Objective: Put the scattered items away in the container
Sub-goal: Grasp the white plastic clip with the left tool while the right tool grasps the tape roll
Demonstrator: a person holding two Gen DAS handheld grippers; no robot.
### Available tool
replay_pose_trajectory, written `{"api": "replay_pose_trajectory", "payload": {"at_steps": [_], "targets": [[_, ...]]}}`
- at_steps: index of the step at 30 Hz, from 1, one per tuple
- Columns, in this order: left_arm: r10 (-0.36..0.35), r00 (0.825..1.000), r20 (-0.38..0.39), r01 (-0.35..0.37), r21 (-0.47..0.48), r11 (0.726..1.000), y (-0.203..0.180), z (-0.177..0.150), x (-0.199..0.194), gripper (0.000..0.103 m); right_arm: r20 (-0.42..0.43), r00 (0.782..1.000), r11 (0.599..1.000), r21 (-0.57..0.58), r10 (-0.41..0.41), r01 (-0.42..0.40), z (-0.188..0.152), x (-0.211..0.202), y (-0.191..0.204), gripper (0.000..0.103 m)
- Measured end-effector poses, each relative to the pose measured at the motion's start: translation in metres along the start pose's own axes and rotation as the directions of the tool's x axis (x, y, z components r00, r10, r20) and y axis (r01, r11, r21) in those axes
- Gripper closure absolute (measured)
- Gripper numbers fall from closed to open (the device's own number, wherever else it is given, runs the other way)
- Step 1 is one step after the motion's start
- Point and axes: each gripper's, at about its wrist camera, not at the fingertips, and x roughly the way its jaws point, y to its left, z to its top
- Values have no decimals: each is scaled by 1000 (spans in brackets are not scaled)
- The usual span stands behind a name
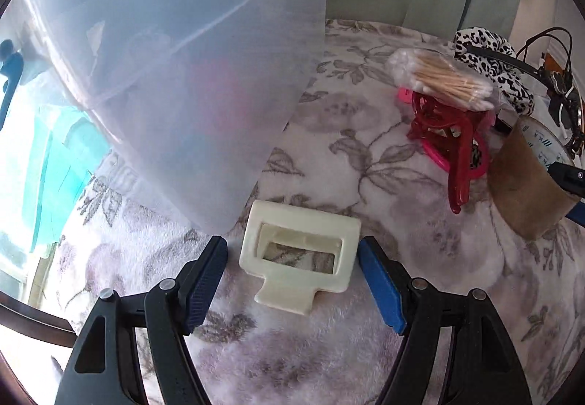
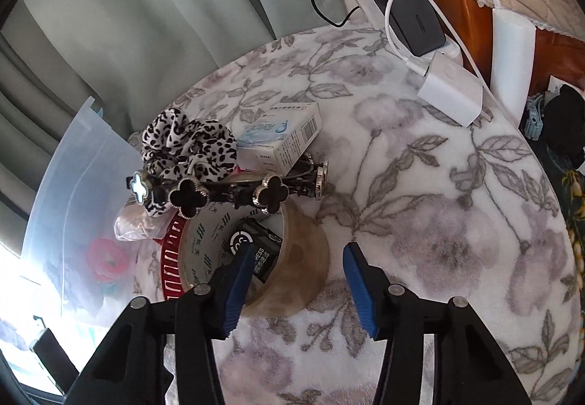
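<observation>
With the left gripper [image 1: 292,280] wide open astride the cream rectangular plastic clip [image 1: 298,255] beside the translucent plastic container [image 1: 182,76], and the right gripper [image 2: 298,280] half-open straddling the brown tape roll's [image 2: 292,258] wall near the floral counter's [image 2: 438,222] left edge, I'd centre both jaws before squeezing.

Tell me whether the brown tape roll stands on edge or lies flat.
Lying flat: the brown tape roll shows its open core facing up, a black item inside.

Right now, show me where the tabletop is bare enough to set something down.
Bare floral cloth lies right of the tape roll, below the white charger. A smaller patch lies between the cream clip and red hair claw. Crowded around the leopard scrunchie and clover hairband.
</observation>
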Motion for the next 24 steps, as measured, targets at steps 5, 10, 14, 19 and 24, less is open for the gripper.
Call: {"api": "replay_pose_trajectory", "payload": {"at_steps": [5, 10, 14, 19, 24], "targets": [[-21, 1000, 2, 20, 34, 999, -10, 1, -2, 47, 13, 1000, 1000, 11, 10, -10, 4, -7, -5, 82], [-109, 994, 8, 107, 105, 989, -30, -2, -8, 47, 20, 1000, 1000, -4, -1, 1, 5, -15, -8, 92], [-122, 992, 9, 120, 126, 985, -35, -1, -5, 47, 1, 1000, 999, -35, -13, 13, 5, -10, -5, 92], [-132, 991, -5, 131, 108, 985, -30, 4, 3, 46, -42, 999, 999, -36, -13, 12, 4, -1, -7, 87], [-125, 992, 2, 124, 130, 984, -31, 5, 5, 45, -69, 997, 1000, 19, 23, -22, 1, 5, -16, 89]]}}
